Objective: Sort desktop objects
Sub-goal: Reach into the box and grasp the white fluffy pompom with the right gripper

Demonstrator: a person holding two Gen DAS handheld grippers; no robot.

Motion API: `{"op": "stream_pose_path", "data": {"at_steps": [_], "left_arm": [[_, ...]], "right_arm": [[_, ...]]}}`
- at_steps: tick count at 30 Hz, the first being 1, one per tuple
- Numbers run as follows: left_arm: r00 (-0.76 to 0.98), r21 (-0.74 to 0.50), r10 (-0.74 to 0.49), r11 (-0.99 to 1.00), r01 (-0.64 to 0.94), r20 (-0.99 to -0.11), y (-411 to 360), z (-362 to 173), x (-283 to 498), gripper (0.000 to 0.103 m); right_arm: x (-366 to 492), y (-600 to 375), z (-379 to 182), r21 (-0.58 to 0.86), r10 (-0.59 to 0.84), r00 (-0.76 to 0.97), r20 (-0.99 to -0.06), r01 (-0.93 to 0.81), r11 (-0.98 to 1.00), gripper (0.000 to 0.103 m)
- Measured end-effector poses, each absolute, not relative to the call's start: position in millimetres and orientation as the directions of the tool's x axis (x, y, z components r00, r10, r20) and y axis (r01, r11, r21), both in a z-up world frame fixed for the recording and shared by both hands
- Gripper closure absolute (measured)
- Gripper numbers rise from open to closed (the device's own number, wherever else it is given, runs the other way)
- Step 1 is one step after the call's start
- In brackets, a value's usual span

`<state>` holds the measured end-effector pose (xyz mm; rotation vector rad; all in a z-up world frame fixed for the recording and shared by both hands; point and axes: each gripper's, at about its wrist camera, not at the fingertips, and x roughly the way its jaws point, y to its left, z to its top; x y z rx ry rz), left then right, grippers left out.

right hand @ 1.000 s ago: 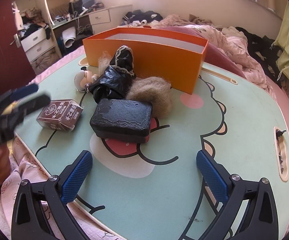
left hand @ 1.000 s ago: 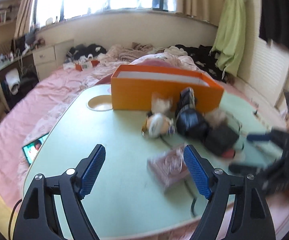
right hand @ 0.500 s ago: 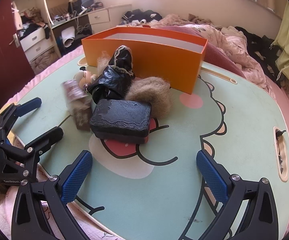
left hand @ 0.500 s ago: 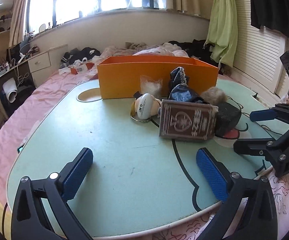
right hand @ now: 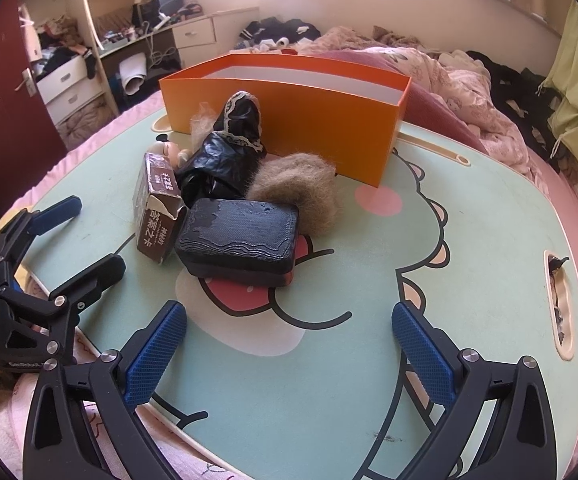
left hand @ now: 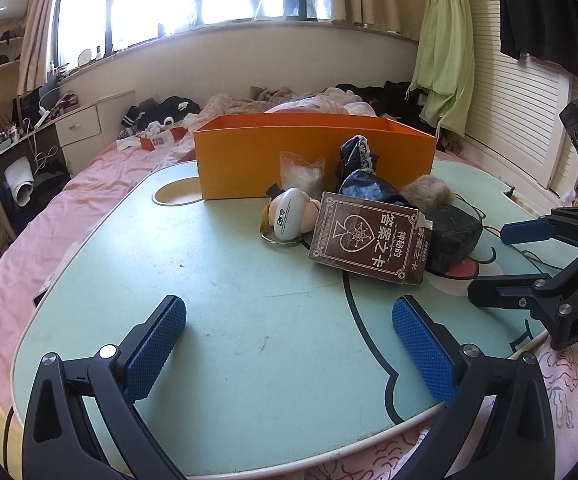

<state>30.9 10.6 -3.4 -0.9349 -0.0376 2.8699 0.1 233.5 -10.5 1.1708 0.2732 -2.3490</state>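
Clutter is sitting bunched in the middle of the mint-green table (right hand: 369, 360), just in front of the orange box (right hand: 309, 120). Nearest the left gripper, a brown card box (left hand: 369, 240) is leaning tilted against a black case (right hand: 241, 236), its torn top flap showing in the right wrist view. Behind it a small doll (left hand: 289, 216) is lying on a key ring, touching the card box's far edge. A black lace-trimmed bag (right hand: 229, 148) is standing up against the orange box's front wall, with a tuft of tan fur (right hand: 301, 188) beside it, pressing on the black case's far side. A clear bag of white fluff (left hand: 303, 172) is standing between the doll and the orange box. The orange box is standing open-topped, showing a white inner wall. The left gripper (left hand: 289, 348) is hovering over bare tabletop short of the pile; its jaws have just been opening and are now spreading wide, nothing between them. The right gripper (right hand: 289, 352) is hanging above the cartoon print, jaws likewise spread wide and holding nothing, the black case lying just ahead of its pads. Pink bedding (left hand: 101, 184) is lying all around the table.
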Motion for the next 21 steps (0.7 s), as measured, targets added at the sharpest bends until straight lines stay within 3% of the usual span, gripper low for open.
{"op": "stream_pose_path", "data": {"at_steps": [5, 9, 11, 14, 21], "left_arm": [[-0.804, -0.062, 0.125, -0.992, -0.109, -0.582, 12, -3, 32, 0.0], [-0.805, -0.062, 0.126, -0.992, -0.11, -0.58, 13, -4, 33, 0.0], [-0.806, -0.063, 0.126, -0.992, -0.11, -0.578, 14, -4, 34, 0.0], [-0.807, -0.063, 0.127, -0.992, -0.11, -0.577, 14, -4, 34, 0.0], [-0.81, -0.065, 0.129, -0.992, -0.112, -0.572, 14, -5, 35, 0.0]], "right_arm": [[-2, 236, 5, 0.062, -0.353, -0.522, -0.777, 0.494, -0.868, 0.023], [-12, 235, 49, 0.081, -0.401, -0.576, -0.712, 0.5, -0.862, 0.031], [-31, 225, 77, 0.046, -0.385, -0.606, -0.696, 0.497, -0.867, 0.04], [-76, 203, 101, 0.044, -0.358, -0.583, -0.729, 0.483, -0.874, 0.054], [-190, 151, 72, 0.09, -0.28, -0.4, -0.873, 0.431, -0.898, 0.062]]}}
